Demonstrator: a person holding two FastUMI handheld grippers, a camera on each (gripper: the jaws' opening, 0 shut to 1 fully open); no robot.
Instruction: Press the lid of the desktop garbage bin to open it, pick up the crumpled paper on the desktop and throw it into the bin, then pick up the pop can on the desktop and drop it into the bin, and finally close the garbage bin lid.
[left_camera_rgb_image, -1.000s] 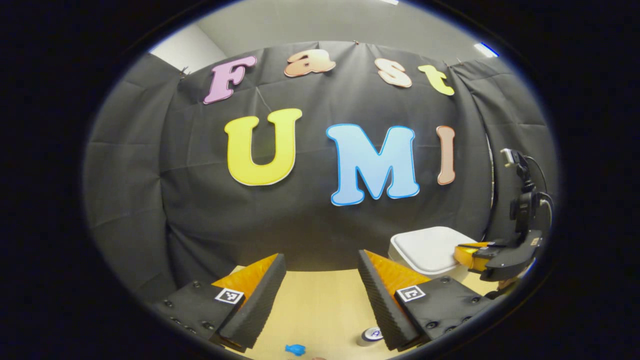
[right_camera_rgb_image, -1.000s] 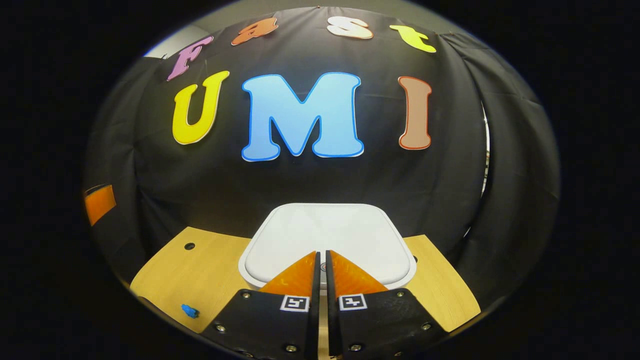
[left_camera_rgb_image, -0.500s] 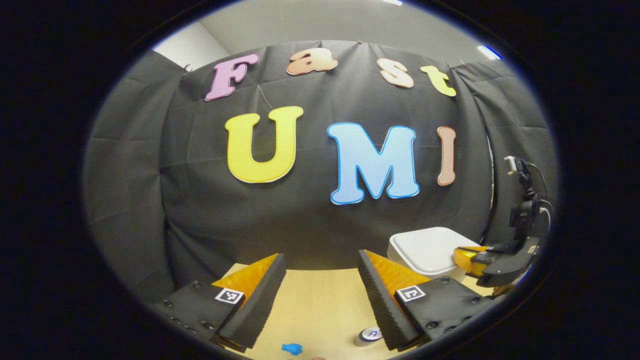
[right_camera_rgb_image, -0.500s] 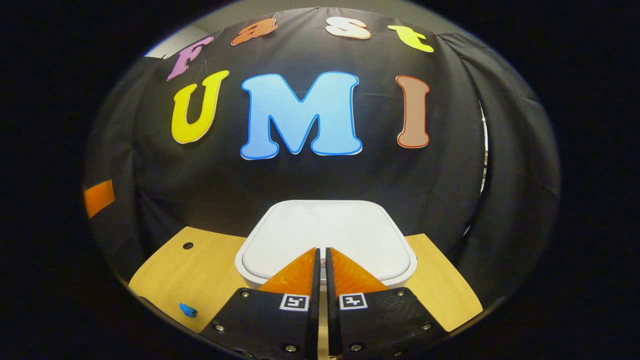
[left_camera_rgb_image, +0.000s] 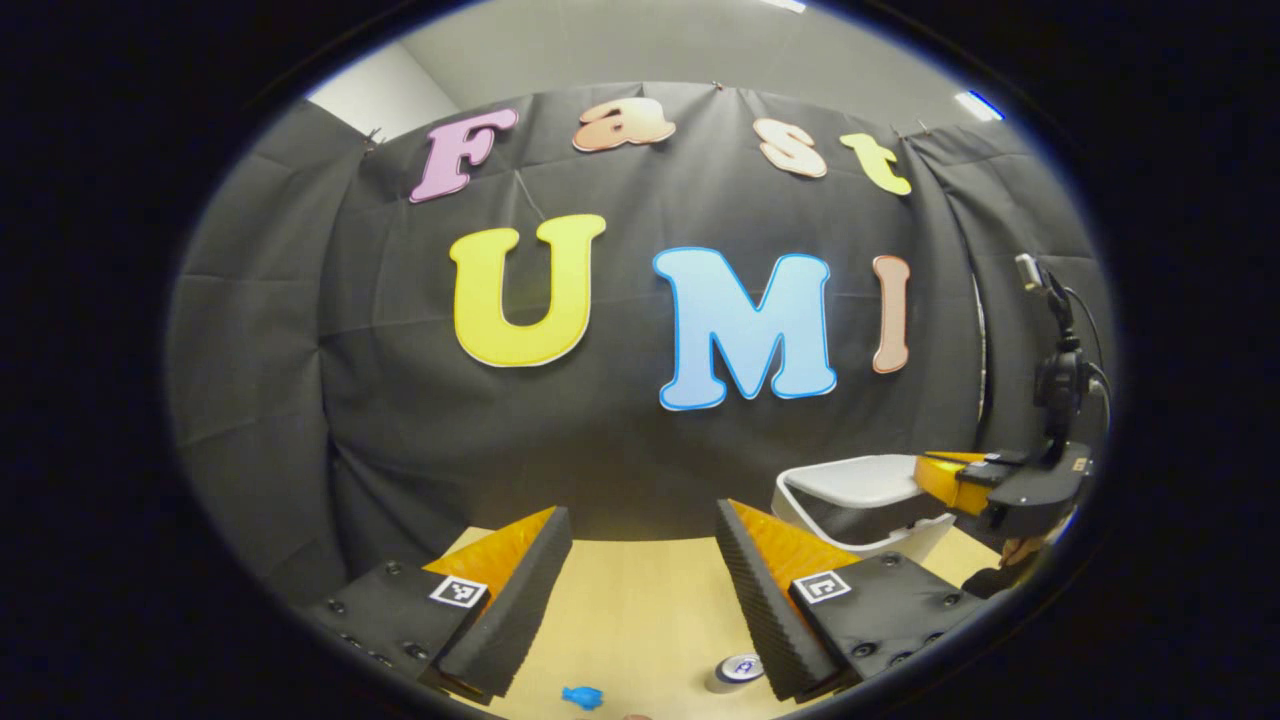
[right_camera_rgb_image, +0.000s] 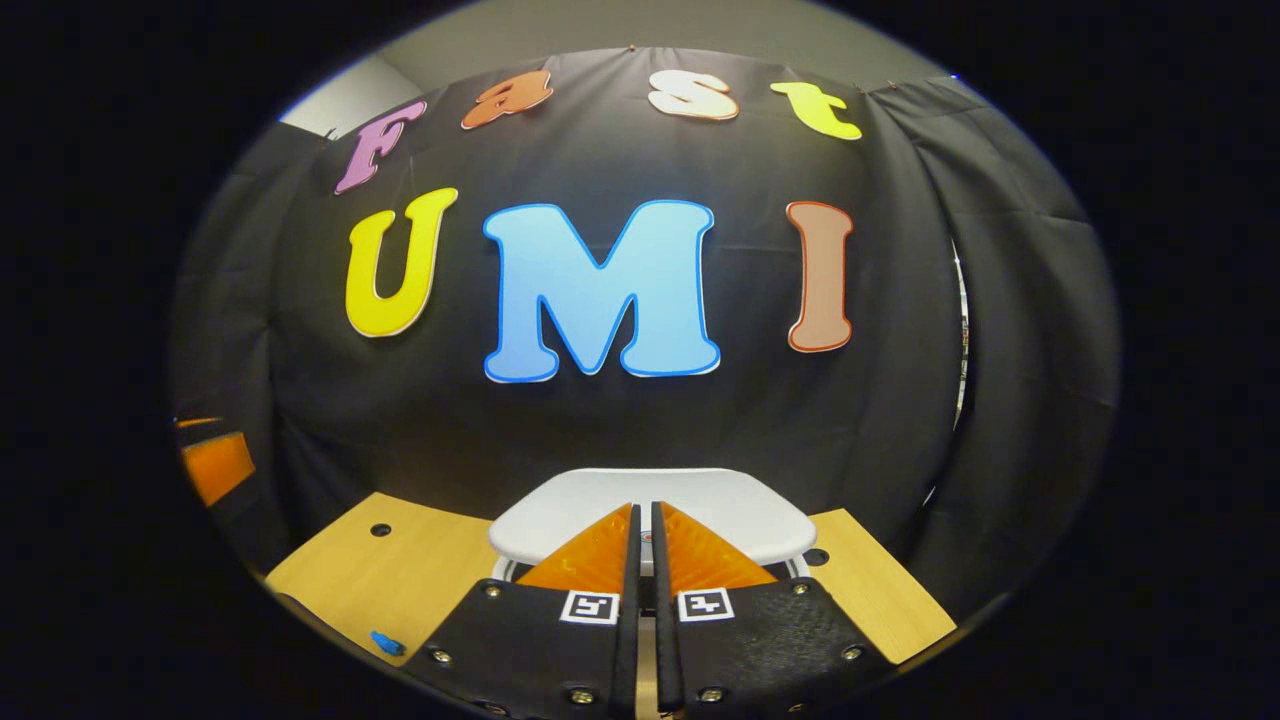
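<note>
- We read this as a recording booth inside a lab or office room, not a home.
- Black cloth backdrop (left_camera_rgb_image: 400, 420) hangs creased behind the table and curves round both sides.
- Above the cloth we see a plain grey-white wall (left_camera_rgb_image: 640, 50) and a ceiling light (left_camera_rgb_image: 975, 103).
- Light wood tabletop (right_camera_rgb_image: 400, 570) has round holes in it, looks like a staged work surface.
- Square tracking markers (right_camera_rgb_image: 590, 606) on the handheld gripper point to data collection.

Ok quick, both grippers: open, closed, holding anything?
Left gripper: open, holding nothing.
Right gripper: closed, holding nothing, at the bin lid.
</note>
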